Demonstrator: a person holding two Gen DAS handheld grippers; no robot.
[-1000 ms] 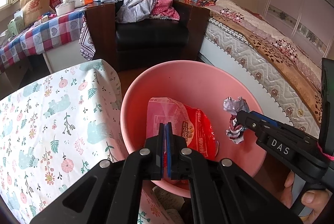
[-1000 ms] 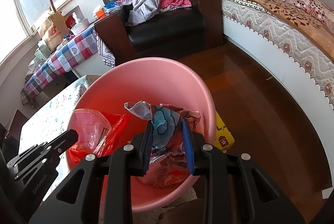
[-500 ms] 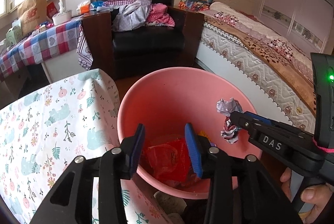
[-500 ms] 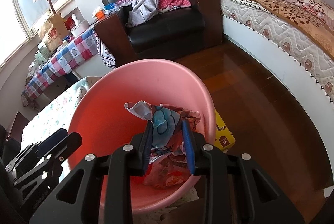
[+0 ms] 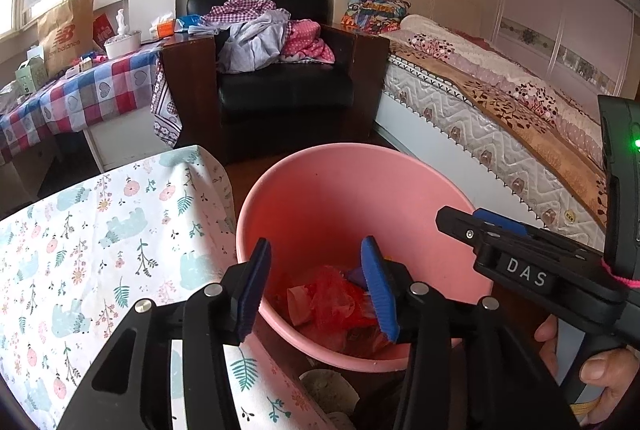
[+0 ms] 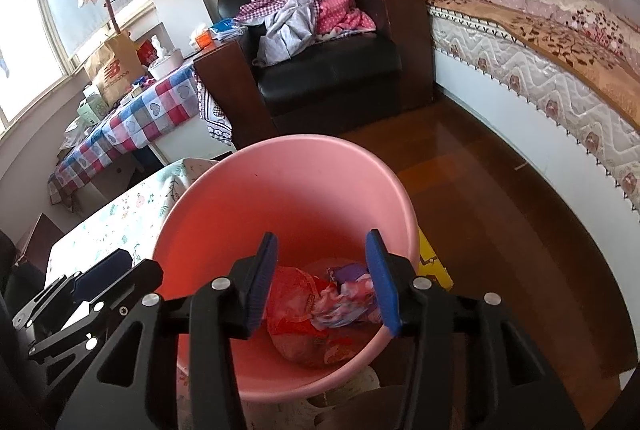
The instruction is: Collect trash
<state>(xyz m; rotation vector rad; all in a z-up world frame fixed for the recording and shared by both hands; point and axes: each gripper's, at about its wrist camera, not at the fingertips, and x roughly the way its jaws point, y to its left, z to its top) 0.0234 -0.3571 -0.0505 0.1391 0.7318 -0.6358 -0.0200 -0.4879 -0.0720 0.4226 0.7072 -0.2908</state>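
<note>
Over the pink bin (image 6: pixel 288 189), the right claw (image 6: pixel 322 278) has let go of its crumpled wrapper (image 6: pixel 348 296), so both it and the left claw (image 5: pixel 316 288) gape wide and empty, trash dropped.

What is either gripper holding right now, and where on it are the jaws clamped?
Nothing. The left gripper and right gripper both hang open above the pink bin; the red wrapper and crumpled paper lie loose inside it.

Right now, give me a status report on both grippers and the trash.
Left gripper open, empty. Right gripper open, empty. Red wrapper and crumpled paper lie inside the pink bin. Nothing blocking the bin.
</note>
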